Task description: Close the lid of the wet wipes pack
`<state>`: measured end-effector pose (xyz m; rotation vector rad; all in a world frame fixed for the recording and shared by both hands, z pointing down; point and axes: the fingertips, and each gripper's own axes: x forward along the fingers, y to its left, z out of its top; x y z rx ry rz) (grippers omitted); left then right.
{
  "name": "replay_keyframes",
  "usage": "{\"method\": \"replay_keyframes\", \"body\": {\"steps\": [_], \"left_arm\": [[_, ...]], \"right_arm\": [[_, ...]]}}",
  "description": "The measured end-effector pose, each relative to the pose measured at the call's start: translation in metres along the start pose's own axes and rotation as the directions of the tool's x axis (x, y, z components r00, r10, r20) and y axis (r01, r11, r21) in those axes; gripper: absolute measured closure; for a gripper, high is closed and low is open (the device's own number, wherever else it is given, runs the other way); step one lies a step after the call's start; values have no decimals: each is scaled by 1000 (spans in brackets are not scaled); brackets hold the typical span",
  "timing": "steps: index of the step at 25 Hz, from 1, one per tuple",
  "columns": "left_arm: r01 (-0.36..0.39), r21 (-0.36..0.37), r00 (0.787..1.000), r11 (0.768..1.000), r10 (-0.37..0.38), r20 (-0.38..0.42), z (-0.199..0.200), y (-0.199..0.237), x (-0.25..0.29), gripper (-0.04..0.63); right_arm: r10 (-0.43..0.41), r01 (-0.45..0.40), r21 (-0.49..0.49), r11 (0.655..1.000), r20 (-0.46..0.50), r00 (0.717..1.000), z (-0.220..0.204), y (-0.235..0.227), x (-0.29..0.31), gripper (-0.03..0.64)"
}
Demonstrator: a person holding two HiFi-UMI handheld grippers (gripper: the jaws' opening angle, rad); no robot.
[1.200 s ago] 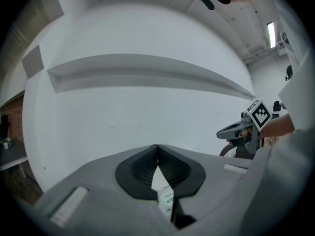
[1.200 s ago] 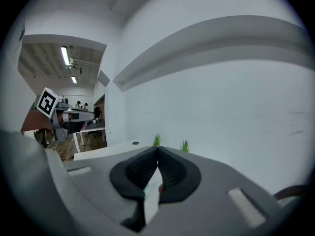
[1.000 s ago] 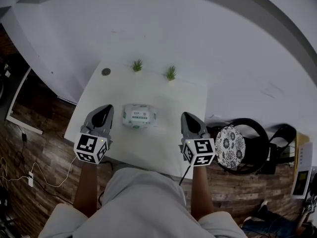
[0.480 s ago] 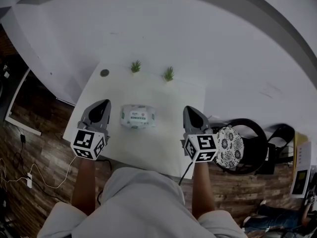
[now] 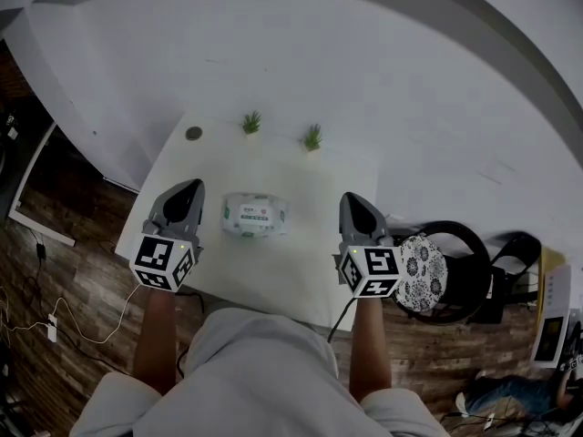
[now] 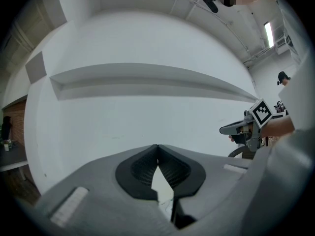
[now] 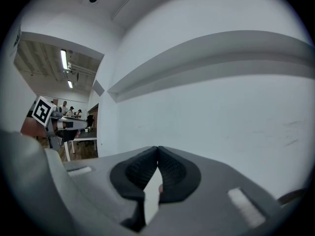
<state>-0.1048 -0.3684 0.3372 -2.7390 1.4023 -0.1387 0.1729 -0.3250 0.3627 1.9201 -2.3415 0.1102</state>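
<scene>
The pack lies mid-surface between the left gripper and right gripper, apart from both; each one's fingers are pressed together, empty. Soft, light, likely to slide: press its stiff lid, seemingly on top, straight down

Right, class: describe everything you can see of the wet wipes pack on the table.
The wet wipes pack is a soft, rounded pouch, pale with green edging, lying flat on the white table. A light rectangular lid sits at its top centre and looks flat, but it is too small to tell whether it is fully shut. The pack lies between the left claw and right claw, nearer the left, and neither touches it.
</scene>
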Motion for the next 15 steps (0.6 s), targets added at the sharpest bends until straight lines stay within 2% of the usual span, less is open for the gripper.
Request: {"method": "replay_keyframes", "body": {"steps": [15], "left_arm": [[-17, -5, 1000, 1000, 17, 23, 5, 4, -2, 589]], "right_arm": [[-6, 6, 3, 1000, 12, 1000, -2, 0, 2, 614]]}}
